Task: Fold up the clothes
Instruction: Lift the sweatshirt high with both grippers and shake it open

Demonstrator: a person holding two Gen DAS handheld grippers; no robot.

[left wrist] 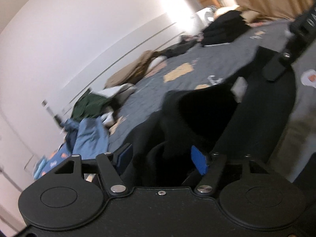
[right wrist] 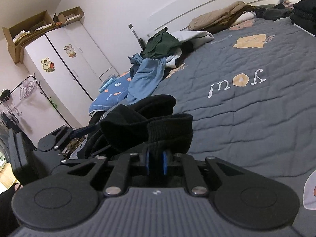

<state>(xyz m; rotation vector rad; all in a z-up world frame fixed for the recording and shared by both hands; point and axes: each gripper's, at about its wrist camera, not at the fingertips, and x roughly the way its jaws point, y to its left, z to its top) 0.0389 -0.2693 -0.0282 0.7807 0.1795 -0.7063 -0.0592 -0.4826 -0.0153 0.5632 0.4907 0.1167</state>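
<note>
Grey quilted bedding [right wrist: 246, 118] covers a wide bed against a white wall, and the person stands at its near edge with a gripper in each hand.

Nearest, the right gripper [right wrist: 156, 163] has its blue pads drawn close together, pinching a ribbed cuff or hem of a black knit garment [right wrist: 146, 126]. The cloth bunches and droops away from the pinch, half lifted off the bedding. Across from it, the left gripper [left wrist: 162, 158] has its blue pads spread apart, with dark folds of the same garment lying between them; whether they touch the cloth I cannot tell.

The knit looks soft, thick and limp, light enough to lift but sure to sag and collapse between two holds. It is not slippery. The ribbed edge seems the firmest place to take hold, with a second hold on a matching corner.

Further off lies a heap of loose clothes, blue [right wrist: 144, 79] and dark green [right wrist: 162, 43]. Farthest, a stack of dark folded items [right wrist: 304, 13] sits by the wall.
</note>
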